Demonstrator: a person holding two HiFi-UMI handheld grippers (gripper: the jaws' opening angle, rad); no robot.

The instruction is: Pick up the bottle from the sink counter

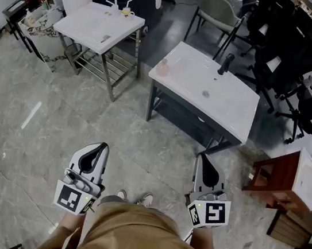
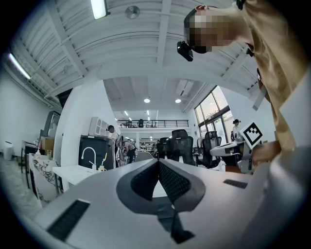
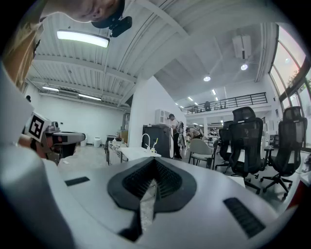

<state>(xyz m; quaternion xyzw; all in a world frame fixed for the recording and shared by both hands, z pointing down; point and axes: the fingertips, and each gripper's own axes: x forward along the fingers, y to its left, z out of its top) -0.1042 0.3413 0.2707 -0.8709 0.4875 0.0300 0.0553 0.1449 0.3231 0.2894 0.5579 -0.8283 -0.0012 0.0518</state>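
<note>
Workshop, grey floor (image 1: 38, 132). Small pinkish bottle (image 1: 163, 67) stands at the left corner of the near counter (image 1: 233, 112), well apart from both tools. Left tool (image 1: 103, 147) closed, empty. Right tool (image 1: 203, 157) closed, empty. Bottle looks light, thin plastic, probably slippery and squashy. Grip mid-body, squeeze gently.

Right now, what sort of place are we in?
Probably an open-plan lab or test hall, not a home: a near sink counter and a far sink counter stand free on the floor, beside black office chairs, with a mezzanine railing behind.
</note>
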